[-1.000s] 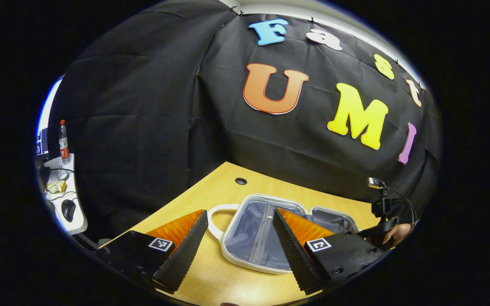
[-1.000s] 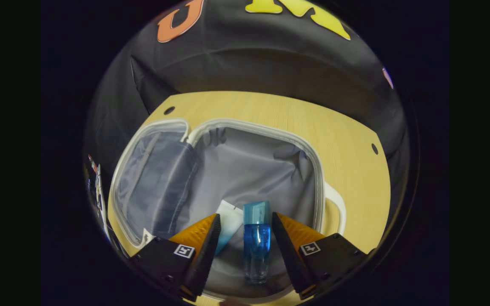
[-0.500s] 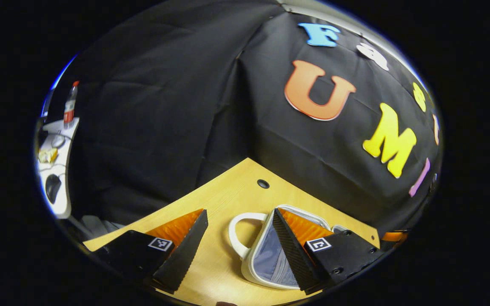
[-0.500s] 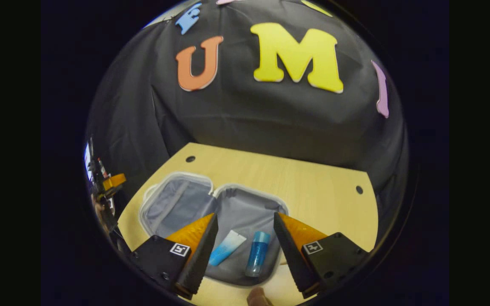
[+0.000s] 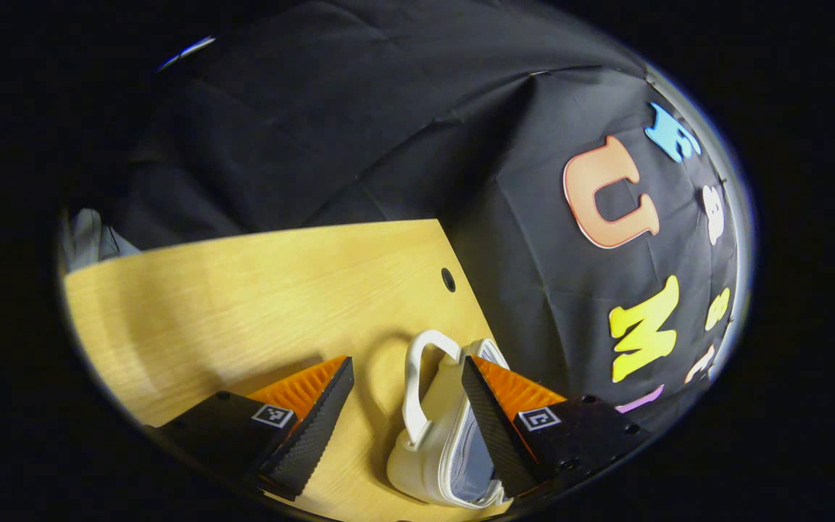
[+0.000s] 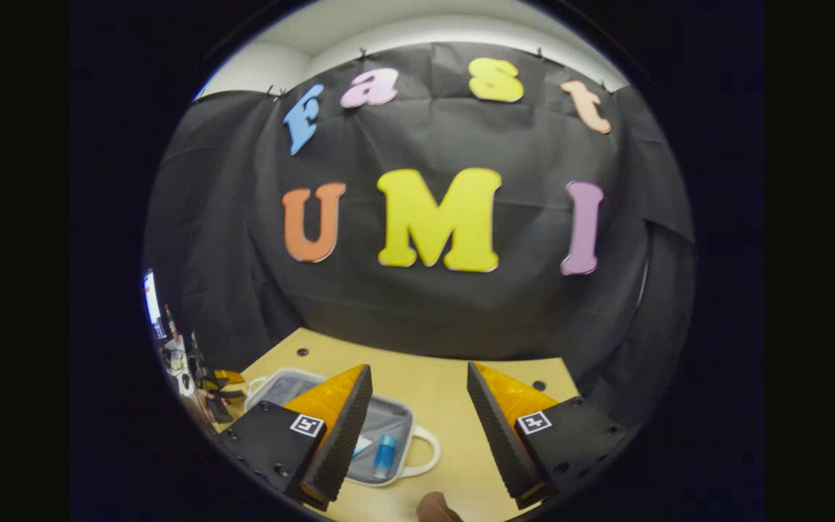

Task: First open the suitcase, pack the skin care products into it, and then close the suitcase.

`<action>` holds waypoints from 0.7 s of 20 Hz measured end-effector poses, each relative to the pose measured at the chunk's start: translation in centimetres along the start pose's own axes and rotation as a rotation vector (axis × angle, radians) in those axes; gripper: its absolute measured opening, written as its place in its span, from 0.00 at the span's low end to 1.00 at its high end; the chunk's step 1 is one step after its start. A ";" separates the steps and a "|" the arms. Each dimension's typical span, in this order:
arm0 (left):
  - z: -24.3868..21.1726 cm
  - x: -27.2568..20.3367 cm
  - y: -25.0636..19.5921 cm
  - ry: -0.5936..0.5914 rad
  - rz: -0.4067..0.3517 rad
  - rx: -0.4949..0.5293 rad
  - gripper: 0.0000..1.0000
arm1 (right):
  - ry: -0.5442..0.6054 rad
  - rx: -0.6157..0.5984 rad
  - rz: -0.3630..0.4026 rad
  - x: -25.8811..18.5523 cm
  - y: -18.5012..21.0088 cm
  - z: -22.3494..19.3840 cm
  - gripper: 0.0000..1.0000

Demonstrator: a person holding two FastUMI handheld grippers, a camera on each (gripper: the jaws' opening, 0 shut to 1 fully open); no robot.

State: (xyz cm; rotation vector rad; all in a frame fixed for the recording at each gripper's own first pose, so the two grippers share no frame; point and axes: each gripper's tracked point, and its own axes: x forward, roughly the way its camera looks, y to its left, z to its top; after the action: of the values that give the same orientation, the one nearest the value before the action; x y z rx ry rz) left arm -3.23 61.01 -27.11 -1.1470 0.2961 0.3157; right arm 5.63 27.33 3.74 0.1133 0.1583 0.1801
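Wooden table (image 6: 454, 406), open suitcase (image 6: 388, 420), bottle (image 6: 384, 455).

The white-rimmed suitcase (image 6: 396, 428) lies open and flat, grey lining up. Inside it, a blue bottle (image 6: 384, 457) lies beside a blue-and-white tube (image 6: 362, 446), nearer its handle (image 6: 425, 451).

I see a light wooden table (image 6: 454, 391) with small round cable holes (image 5: 449, 279) near its far edge. Black cloth (image 6: 461, 319) hangs right behind the table. Above the cloth, a pale wall (image 6: 403, 29) shows, brightly lit.
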 end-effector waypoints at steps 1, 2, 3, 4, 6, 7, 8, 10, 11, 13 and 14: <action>-0.2 0.3 0.4 -0.002 0.000 -0.021 0.94 | -0.024 -0.009 -0.036 -0.8 -1.3 0.9 0.77; -0.5 0.7 0.5 0.005 -0.008 -0.037 1.00 | -0.035 -0.021 -0.063 -1.5 -2.4 1.6 0.78; -0.9 1.1 0.5 0.010 -0.011 -0.052 0.83 | -0.037 -0.033 -0.078 -2.1 -3.1 2.0 0.78; -1.1 1.4 0.4 0.021 -0.023 -0.068 0.78 | -0.039 -0.042 -0.092 -2.7 -3.8 2.3 0.78; -1.8 2.0 0.3 0.045 -0.034 -0.082 0.76 | -0.041 -0.047 -0.112 -3.0 -5.1 2.4 0.78; -2.3 2.5 0.3 0.060 -0.030 -0.074 0.56 | -0.035 -0.042 -0.124 -3.1 -5.6 2.2 0.76; -2.8 2.7 0.2 0.071 -0.042 -0.078 0.52 | -0.030 -0.034 -0.129 -3.1 -5.9 2.0 0.78; -2.4 2.9 0.0 0.072 -0.039 -0.119 0.34 | -0.027 -0.038 -0.153 -3.1 -6.7 1.8 0.78; -2.4 2.8 0.1 0.071 -0.040 -0.136 0.13 | -0.030 -0.035 -0.158 -3.2 -6.9 2.0 0.78; -2.7 2.3 -0.4 0.075 -0.044 -0.132 0.11 | -0.046 -0.044 -0.182 -3.6 -7.4 2.7 0.78; -2.7 2.2 -0.7 0.078 -0.041 -0.111 0.09 | -0.058 -0.059 -0.187 -3.7 -7.4 3.2 0.78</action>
State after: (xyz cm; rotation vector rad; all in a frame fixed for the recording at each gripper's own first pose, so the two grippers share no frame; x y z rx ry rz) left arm -1.10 58.42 -28.42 -1.2751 0.3265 0.2547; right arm 3.82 19.11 6.44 0.0448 0.1047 -0.0049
